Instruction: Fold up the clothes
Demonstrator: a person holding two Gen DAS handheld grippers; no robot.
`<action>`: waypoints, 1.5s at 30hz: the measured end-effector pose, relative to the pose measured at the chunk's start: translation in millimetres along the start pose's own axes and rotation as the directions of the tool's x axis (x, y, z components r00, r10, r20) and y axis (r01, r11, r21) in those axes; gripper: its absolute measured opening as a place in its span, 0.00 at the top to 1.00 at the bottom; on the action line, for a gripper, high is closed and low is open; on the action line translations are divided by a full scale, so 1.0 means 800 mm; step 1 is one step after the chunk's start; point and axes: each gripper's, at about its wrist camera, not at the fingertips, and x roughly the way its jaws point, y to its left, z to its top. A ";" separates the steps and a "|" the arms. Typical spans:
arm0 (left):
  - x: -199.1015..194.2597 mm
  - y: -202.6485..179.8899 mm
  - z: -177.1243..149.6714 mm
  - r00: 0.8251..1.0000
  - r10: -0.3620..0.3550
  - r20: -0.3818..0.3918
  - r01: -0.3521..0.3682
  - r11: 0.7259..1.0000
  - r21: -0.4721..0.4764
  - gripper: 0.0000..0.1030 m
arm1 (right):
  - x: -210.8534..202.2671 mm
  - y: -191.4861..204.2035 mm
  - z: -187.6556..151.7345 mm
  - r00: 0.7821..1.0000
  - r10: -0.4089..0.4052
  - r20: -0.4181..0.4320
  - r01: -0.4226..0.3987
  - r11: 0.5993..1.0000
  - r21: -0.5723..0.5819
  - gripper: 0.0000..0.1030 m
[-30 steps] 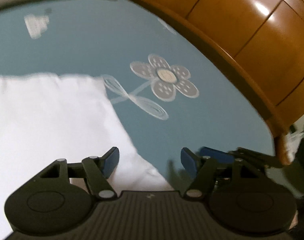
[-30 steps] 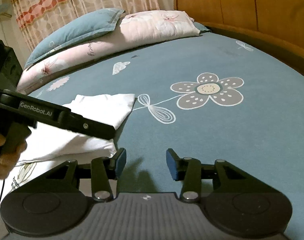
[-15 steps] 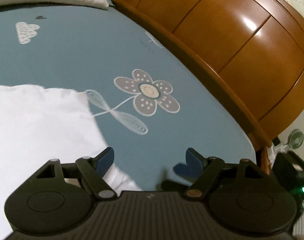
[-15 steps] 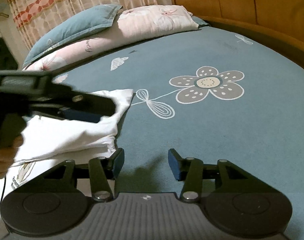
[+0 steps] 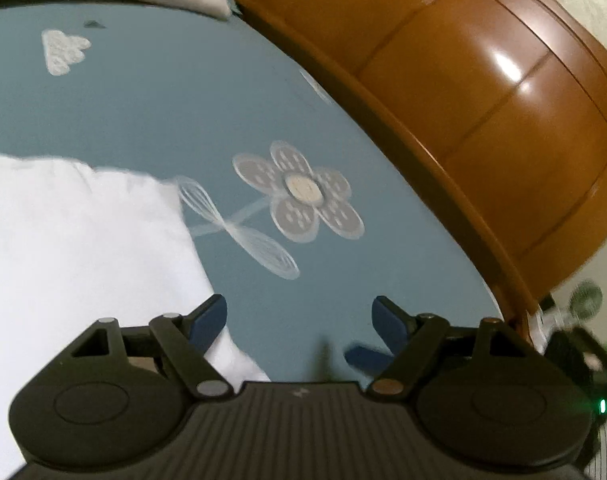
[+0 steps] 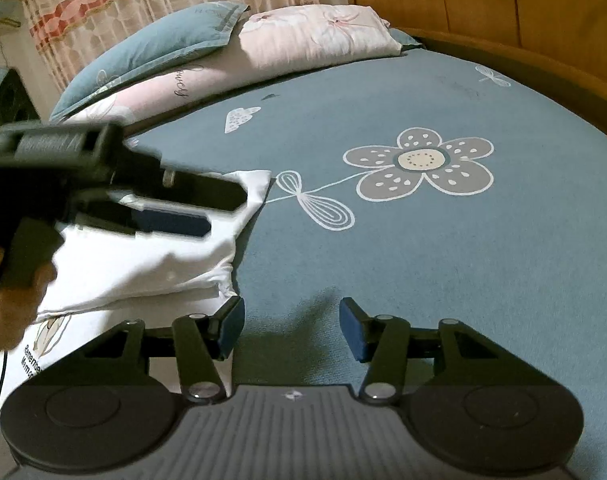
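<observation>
A white garment point(image 6: 143, 264) lies partly folded on the blue bedsheet point(image 6: 423, 260), with a printed lower layer at the bottom left. It also shows in the left wrist view point(image 5: 83, 240) as a white mass at the left. My left gripper point(image 5: 299, 320) is open and empty, held above the garment's right edge; from the right wrist view it appears as a dark shape point(image 6: 175, 200) over the cloth. My right gripper point(image 6: 291, 330) is open and empty, just right of the garment's folded corner, above the sheet.
A grey flower print point(image 6: 419, 164) marks the sheet to the right of the garment. Pillows point(image 6: 263, 48) lie at the far end. A wooden bed frame point(image 5: 483, 120) curves along the right side. A small fan point(image 5: 587, 294) stands beyond the bed.
My left gripper has shifted above the garment, its view swinging over the sheet and frame. My right gripper has stayed open and edged forward slightly. The garment has not visibly moved.
</observation>
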 end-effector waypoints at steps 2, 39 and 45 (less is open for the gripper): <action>0.013 0.013 0.007 1.000 0.007 -0.008 -0.007 0.999 -0.039 0.23 | 0.000 0.001 0.000 1.000 0.000 -0.002 0.000 1.000 -0.003 0.44; 0.018 0.067 0.045 0.963 0.269 0.000 -0.269 0.962 -0.056 0.17 | 0.004 -0.003 0.001 0.999 0.033 -0.010 -0.032 0.999 0.039 0.39; -0.044 0.048 0.055 0.947 0.319 0.041 -0.318 0.948 -0.032 0.17 | 0.001 -0.001 0.002 0.999 0.047 -0.003 -0.047 0.998 0.044 0.37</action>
